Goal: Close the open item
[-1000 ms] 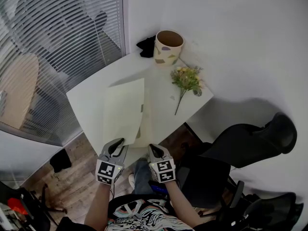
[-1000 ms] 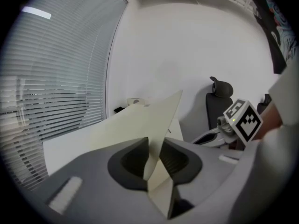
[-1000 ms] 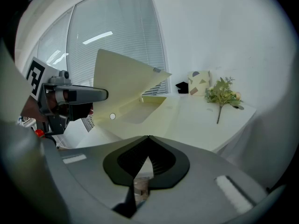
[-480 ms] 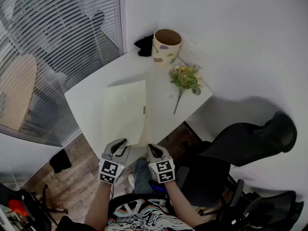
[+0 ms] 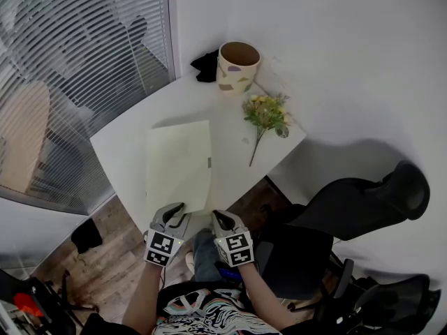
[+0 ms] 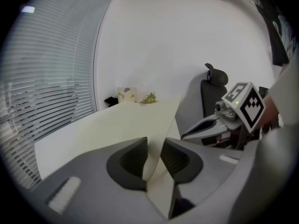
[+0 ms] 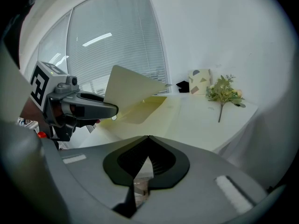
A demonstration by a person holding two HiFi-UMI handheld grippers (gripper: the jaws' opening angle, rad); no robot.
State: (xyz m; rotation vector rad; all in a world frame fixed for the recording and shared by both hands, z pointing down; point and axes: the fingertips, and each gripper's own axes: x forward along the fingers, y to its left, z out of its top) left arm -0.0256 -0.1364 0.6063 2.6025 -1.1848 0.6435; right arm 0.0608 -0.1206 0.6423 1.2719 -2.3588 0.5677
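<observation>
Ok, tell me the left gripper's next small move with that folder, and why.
Probably finish releasing and draw the left gripper back toward you. Its jaws are opening with a corner of the folder cover between them, and the right gripper view shows the cover raised, so it should drop shut.

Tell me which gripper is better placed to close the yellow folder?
Left gripper: the raised cover of the folder sits between its opening jaws. The right gripper is shut, beside it, holding nothing.

The folder (image 5: 179,160) looks like matt card, the table top (image 5: 119,145) smooth
</observation>
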